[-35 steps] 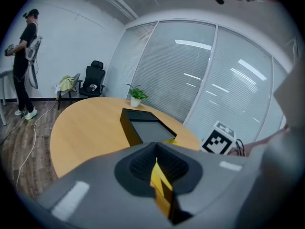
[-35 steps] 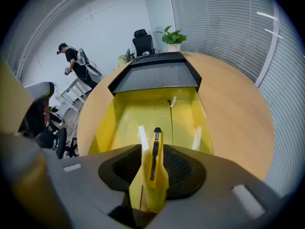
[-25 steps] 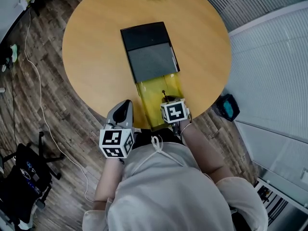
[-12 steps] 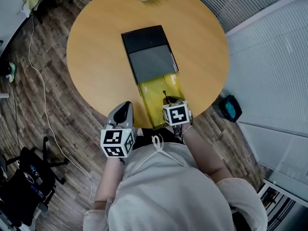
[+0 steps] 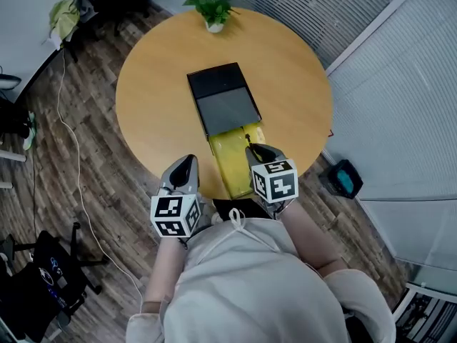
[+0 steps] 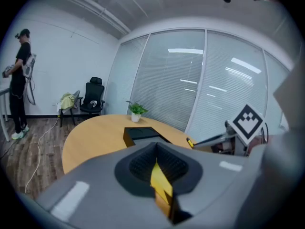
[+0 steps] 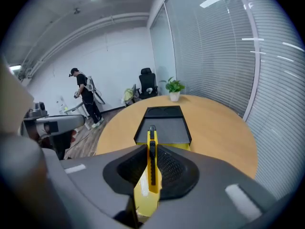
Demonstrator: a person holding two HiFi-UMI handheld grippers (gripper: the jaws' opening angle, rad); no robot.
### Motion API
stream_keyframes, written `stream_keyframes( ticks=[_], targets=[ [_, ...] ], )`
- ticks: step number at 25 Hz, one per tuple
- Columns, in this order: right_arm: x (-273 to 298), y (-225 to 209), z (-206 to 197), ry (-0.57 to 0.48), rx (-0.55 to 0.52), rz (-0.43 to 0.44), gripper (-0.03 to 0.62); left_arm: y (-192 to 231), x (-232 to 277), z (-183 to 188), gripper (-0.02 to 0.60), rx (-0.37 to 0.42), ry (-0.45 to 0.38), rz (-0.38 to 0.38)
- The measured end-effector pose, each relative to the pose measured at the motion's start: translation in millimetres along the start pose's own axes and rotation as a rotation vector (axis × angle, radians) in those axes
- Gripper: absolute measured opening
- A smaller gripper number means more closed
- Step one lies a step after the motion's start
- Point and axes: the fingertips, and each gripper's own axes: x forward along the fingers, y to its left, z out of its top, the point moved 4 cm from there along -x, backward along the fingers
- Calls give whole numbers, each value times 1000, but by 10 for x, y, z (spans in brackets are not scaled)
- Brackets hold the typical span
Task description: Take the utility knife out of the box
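A black box (image 5: 214, 81) with a grey insert lies mid-table, its yellow tray (image 5: 230, 159) pulled out toward me. My right gripper (image 5: 255, 152) hangs above the tray's near end, shut on the yellow utility knife (image 7: 151, 162), which points forward between the pads. The knife's dark tip (image 5: 248, 142) pokes out toward the box. The left gripper view shows its yellow nose (image 6: 190, 142) too. My left gripper (image 5: 187, 163) hovers over the table's near edge, left of the tray. Its jaws stand together with only a thin yellow sliver in the slit (image 6: 158, 175).
A potted plant (image 5: 214, 11) stands at the round table's (image 5: 150, 98) far rim. Window blinds run along the right. A person (image 7: 86, 95) and an office chair (image 7: 147, 82) are across the room. A cable (image 5: 71, 156) and a blue device (image 5: 343, 179) lie on the wooden floor.
My right gripper has lifted up out of the yellow tray with the knife in it. The left gripper has risen a little. The head view has shifted, showing more of the room.
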Motion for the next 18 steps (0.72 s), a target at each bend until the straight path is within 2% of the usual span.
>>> stream_keyframes(
  ticks=[7,12,18],
  targets=[
    [-658,224,301,-203,41,59,64,-184,-389,411,6,69,-127,-11],
    [-1074,348,436,-333,22,56,63,-375,-680,711,6,109,-228,-44],
    [-1198,380,444,-378,2,55,63,-440,-717,714,6,115,-226,-53]
  ],
)
